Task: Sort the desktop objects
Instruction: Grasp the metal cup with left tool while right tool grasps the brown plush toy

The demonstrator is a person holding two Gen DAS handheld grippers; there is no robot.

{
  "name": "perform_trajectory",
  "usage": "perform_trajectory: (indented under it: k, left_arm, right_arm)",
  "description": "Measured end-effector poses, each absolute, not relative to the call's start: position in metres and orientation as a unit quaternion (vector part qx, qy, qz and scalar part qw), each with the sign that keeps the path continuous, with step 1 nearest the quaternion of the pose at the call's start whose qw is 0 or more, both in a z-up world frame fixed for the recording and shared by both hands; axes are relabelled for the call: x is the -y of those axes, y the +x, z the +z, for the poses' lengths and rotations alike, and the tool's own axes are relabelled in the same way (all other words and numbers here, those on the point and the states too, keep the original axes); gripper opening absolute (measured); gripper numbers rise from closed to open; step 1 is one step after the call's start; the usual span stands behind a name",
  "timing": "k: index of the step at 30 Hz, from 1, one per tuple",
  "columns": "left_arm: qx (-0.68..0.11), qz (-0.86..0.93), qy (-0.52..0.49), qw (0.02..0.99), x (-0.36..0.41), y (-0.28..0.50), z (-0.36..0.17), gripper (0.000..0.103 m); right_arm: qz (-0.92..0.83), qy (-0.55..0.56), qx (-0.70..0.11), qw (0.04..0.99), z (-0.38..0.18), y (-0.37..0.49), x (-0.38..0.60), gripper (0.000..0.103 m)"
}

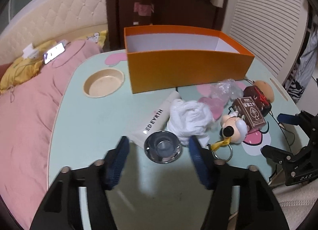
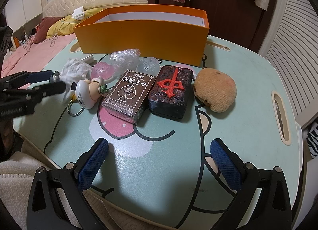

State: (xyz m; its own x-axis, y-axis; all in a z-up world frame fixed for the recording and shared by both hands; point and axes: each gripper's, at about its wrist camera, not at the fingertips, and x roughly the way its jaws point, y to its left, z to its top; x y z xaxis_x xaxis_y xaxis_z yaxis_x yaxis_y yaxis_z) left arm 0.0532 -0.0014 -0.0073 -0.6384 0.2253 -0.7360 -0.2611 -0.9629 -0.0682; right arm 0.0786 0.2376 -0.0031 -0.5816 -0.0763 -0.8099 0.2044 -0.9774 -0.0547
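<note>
A small mint-green lap surface (image 2: 248, 82) printed with a cartoon face stands beside a bed with a pink quilt (image 1: 29, 110). At its far edge sits an open orange box (image 1: 186, 70); the white inside that shows holds nothing, so the sorting looks barely begun, with every object apparently outside it. From left to right across the left wrist view: a round recessed cup holder (image 1: 103, 85) in the surface, empty; a white cosmetic tube (image 1: 153, 122) lying on its side; a small shiny metal dish (image 1: 163, 149); a crumpled white tissue (image 1: 188, 118); a pink heart-shaped piece (image 2: 102, 71) and wads of clear plastic wrap (image 2: 125, 58); a cartoon figure keychain (image 2: 87, 92) with a metal ring; a brown deck of cards (image 2: 129, 95) in its box; a black mahjong-tile-shaped block (image 2: 171, 93) with a red character; and a tan plush toy (image 2: 215, 91). The left gripper (image 1: 158, 148) is lowered over the metal dish, its blue fingers (image 1: 119, 162) on either side of it and blurred, narrowed but apparently not yet pressing on the rim. The right gripper (image 2: 159, 160) hangs over bare surface in front of the cards, fingers spread apart with nothing between them. All ten or so items remain to be boxed.
</note>
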Motion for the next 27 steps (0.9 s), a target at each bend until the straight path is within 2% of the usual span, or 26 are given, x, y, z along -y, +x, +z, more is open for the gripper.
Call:
perform_trajectory:
  k: [5,7,14,17,22,24,26,27]
  left_arm:
    - [-0.03,0.905,-0.401,0.139,0.0,0.051,-0.013,0.05]
    - [-0.026,0.906,-0.395,0.148,0.001,0.053,-0.013,0.035]
    - [0.011,0.916,-0.367,0.16,0.012,0.073,-0.003,0.036]
    - [0.011,0.921,-0.356,0.155,0.012,0.079,-0.001,0.036]
    - [0.01,0.921,-0.358,0.156,0.007,0.078,-0.004,0.036]
    - [0.006,0.92,-0.359,0.159,0.005,0.077,-0.005,0.036]
    - [0.001,0.919,-0.359,0.16,0.003,0.078,-0.005,0.036]
    - [-0.001,0.92,-0.359,0.16,0.002,0.079,-0.005,0.036]
  right_arm:
    - [-0.886,0.45,-0.071,0.08,-0.003,0.078,-0.238,0.103]
    - [-0.886,0.45,-0.071,0.08,-0.003,0.078,-0.238,0.103]
    - [-0.887,0.451,-0.058,0.078,-0.002,0.079,-0.242,0.103]
    - [-0.898,0.43,-0.016,0.088,0.008,0.081,-0.256,0.103]
    - [-0.927,0.365,0.066,0.051,0.033,0.083,-0.299,0.103]
    - [-0.932,0.345,0.109,0.037,0.039,0.08,-0.32,0.097]
    - [-0.926,0.35,0.141,0.027,0.038,0.071,-0.337,0.082]
    - [-0.922,0.358,0.146,0.023,0.036,0.064,-0.341,0.08]
